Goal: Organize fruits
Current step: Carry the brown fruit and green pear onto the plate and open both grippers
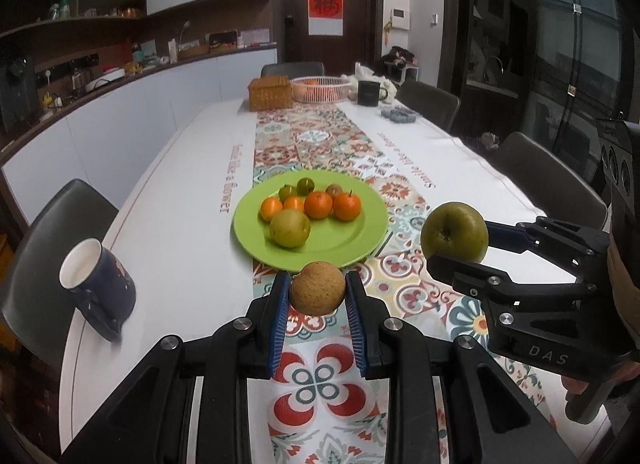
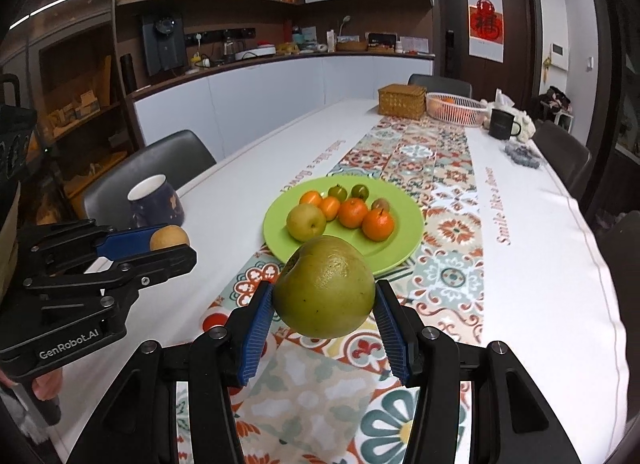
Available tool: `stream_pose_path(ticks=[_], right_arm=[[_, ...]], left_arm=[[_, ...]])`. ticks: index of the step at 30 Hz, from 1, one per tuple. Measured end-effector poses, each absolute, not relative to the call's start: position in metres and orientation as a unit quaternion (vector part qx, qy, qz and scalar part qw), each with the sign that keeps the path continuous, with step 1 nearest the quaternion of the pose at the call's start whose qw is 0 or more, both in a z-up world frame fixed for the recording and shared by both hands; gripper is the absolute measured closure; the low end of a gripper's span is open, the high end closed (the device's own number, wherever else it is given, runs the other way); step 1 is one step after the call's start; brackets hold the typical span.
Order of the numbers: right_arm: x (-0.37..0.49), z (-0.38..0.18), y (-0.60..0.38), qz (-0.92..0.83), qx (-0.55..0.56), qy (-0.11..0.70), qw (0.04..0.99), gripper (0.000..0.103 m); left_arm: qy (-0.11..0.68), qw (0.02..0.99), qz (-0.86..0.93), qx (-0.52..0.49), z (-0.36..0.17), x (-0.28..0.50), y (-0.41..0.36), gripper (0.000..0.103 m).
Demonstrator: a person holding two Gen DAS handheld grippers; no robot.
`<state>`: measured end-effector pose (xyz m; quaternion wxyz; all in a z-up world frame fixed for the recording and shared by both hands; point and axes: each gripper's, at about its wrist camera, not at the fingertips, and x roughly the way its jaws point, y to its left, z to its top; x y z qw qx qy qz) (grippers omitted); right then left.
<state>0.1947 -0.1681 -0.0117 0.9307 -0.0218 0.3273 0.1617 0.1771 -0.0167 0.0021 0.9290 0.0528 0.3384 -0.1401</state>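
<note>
My left gripper (image 1: 318, 296) is shut on a small brown round fruit (image 1: 317, 288), held above the patterned table runner just short of the green plate (image 1: 360, 240). My right gripper (image 2: 325, 304) is shut on a large green apple (image 2: 325, 288), also lifted over the runner near the plate (image 2: 408, 240). In the left wrist view the green apple (image 1: 454, 232) hangs to the right of the plate, in the right gripper (image 1: 456, 252). The right wrist view shows the left gripper (image 2: 172, 244) with the brown fruit (image 2: 169, 238) at left. The plate carries several oranges (image 1: 318, 204), a yellow-green pear (image 1: 290, 228) and small green fruits (image 1: 305, 185).
A dark blue mug (image 1: 98, 288) stands on the white tablecloth left of the plate. At the far end are a wicker box (image 1: 270, 93), a pink basket (image 1: 320, 87) and a black mug (image 1: 370, 92). Dark chairs (image 1: 60, 232) line both long sides of the table.
</note>
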Motion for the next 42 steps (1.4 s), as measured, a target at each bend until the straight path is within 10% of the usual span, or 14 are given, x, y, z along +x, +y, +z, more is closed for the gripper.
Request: stream_pose_path(ticks=[42], right_arm=[[0.33, -0.076, -0.184, 0.21, -0.048, 0.374, 0.902, 0.052]], left_arm=[[0.379, 0.912, -0.15, 0.041, -0.057, 0.299, -0.055, 0.075]])
